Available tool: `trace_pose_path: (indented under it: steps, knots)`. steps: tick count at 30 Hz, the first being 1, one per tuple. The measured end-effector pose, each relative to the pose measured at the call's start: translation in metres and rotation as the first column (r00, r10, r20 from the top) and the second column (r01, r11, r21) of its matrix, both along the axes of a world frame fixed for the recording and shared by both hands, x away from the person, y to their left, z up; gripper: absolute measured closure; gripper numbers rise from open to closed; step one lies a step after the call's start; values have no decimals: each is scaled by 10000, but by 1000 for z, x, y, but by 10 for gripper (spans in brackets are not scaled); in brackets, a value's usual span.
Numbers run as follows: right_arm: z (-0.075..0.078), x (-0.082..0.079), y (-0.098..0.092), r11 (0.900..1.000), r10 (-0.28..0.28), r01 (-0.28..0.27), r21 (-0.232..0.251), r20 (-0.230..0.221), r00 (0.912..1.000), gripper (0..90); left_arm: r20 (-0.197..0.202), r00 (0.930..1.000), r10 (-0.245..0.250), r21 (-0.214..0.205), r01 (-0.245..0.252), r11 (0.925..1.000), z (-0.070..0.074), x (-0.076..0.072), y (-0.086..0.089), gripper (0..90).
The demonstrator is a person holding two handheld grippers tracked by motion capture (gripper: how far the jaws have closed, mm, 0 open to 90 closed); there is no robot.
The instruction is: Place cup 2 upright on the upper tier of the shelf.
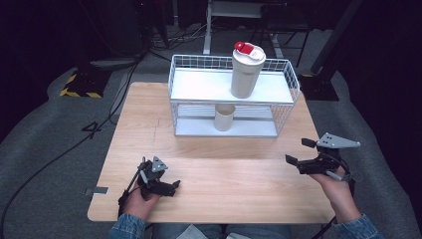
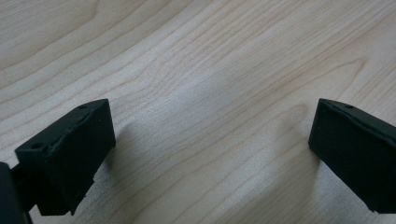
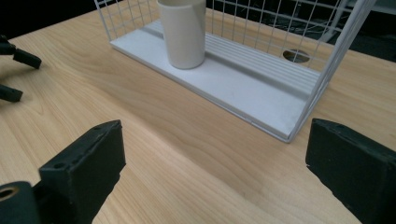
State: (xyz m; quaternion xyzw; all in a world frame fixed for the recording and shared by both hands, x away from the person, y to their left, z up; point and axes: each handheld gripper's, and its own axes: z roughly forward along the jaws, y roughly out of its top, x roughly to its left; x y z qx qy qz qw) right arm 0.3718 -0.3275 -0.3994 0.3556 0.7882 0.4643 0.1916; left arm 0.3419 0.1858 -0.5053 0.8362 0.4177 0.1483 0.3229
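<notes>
A: Resting low at the near edge of the wooden worktop point(image 1: 214, 174), the left hand-held gripper point(image 1: 171, 186) lies in the person's left hand point(image 1: 141, 197). How wide are its jaws?

B: Wide. In the left gripper view the two black jaws stand far apart at either side, with bare wood grain between them. They grip nothing; from the high view the gripper sits on or just above the boards, and I cannot tell which.

A: And the right hand-held gripper point(image 1: 297, 153)?

B: Held by the right hand point(image 1: 340, 186) near the worktop's right edge, a grey three-cornered plate point(image 1: 337, 141) on top. Its jaws also gape wide and empty, as the right gripper view shows, and they point toward the white wire rack point(image 1: 291, 84).

A: What sits beyond the grippers?

B: The rack stands toward the far side of the worktop, well apart from both grippers. On its lower shelf point(image 3: 243, 88) a small cream cup point(image 3: 183, 32) stands upright, near the middle. On the upper shelf point(image 1: 199, 84) stands a taller cream tumbler point(image 1: 245, 74) with a red-topped lid point(image 1: 247, 49), upright, almost directly above the cup.

A: Anything touching either cup?

B: Neither gripper touches them. Beyond the rack lie grey floor and dark equipment.
</notes>
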Motion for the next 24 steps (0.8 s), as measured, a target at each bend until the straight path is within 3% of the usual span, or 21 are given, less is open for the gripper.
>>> trace_pose_path:
  steps: [12,24]
  knots:
    - [-37,-1,4,9994,-200,183,-300,-556,9983,59,-11,10000,45,-22,-45,10000,0,0,0,10]
    - [-71,-5,0,9970,-772,758,-168,-1081,9911,59,-12,10000,43,-22,-43,10000,0,0,0,11]
